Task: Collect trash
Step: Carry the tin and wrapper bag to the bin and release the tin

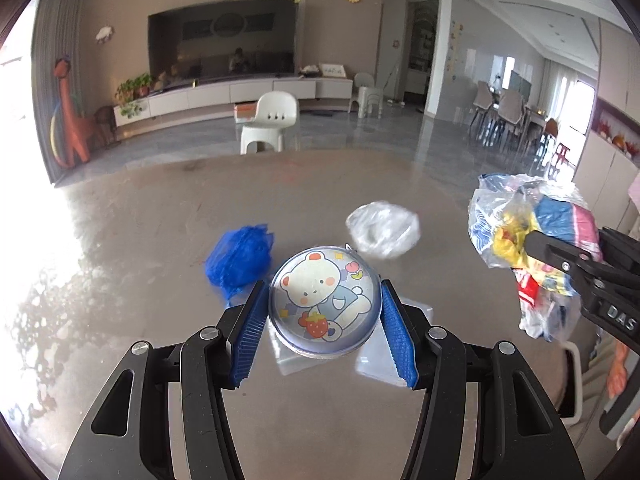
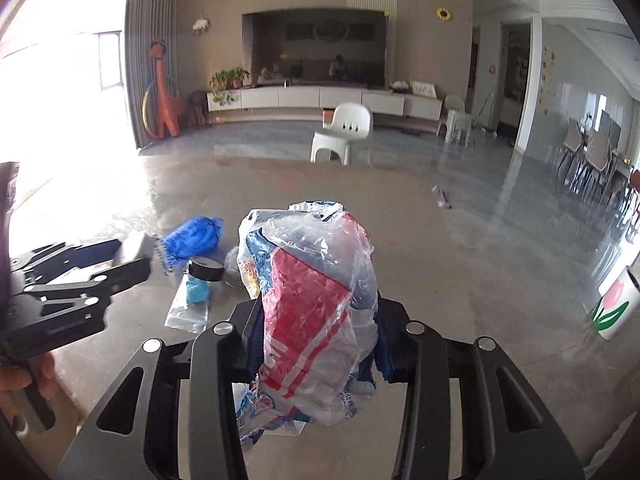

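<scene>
My left gripper is shut on a round tin with a cartoon bear on its lid, held above the table between the blue pads. My right gripper is shut on a crumpled bundle of plastic bags, clear with red, blue and yellow print, lifted off the table. That bundle also shows at the right of the left wrist view. On the table lie a blue crumpled net, a clear crumpled film, a black tape roll and flat clear packets.
The glossy grey-brown table ends at a far edge with a white chair just beyond. A small purple wrapper lies far right on the table. A white cup with a tulip stands at the right edge.
</scene>
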